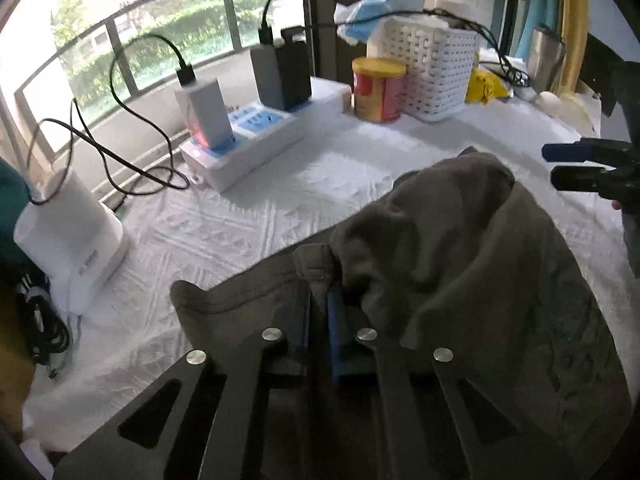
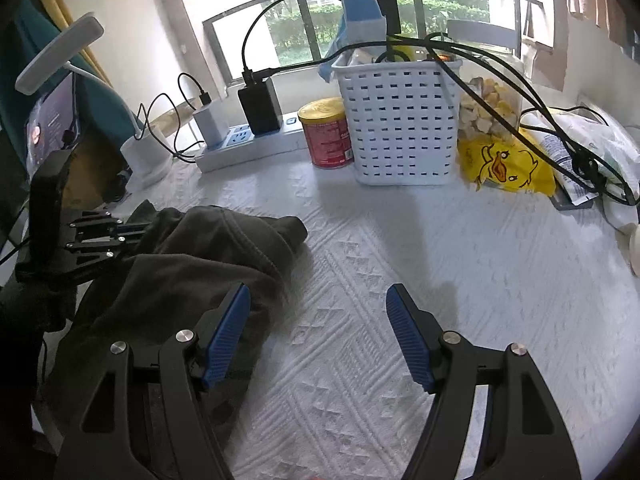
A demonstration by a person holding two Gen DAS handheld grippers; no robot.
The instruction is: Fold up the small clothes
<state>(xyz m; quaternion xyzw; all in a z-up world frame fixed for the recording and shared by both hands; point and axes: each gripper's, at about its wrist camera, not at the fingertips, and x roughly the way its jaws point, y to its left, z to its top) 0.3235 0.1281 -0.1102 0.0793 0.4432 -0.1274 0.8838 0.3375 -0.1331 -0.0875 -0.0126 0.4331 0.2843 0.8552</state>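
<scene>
A dark grey-green garment [image 1: 472, 264] lies bunched on the white textured tablecloth [image 1: 224, 232]. My left gripper [image 1: 320, 292] is shut on a hem edge of the garment, which drapes over its right finger. In the right wrist view the same garment [image 2: 192, 248] lies at the left, with the left gripper [image 2: 120, 236] pinching its far side. My right gripper [image 2: 316, 300] is open and empty, its left finger right beside the garment's near edge. The right gripper also shows at the right edge of the left wrist view [image 1: 560, 168].
At the back stand a power strip with chargers and cables [image 1: 240, 136], a red can [image 1: 378, 90], a white basket [image 2: 400, 120], a yellow duck bag [image 2: 504, 164] and a white lamp base [image 1: 68, 240]. Bare cloth lies right of the garment [image 2: 460, 260].
</scene>
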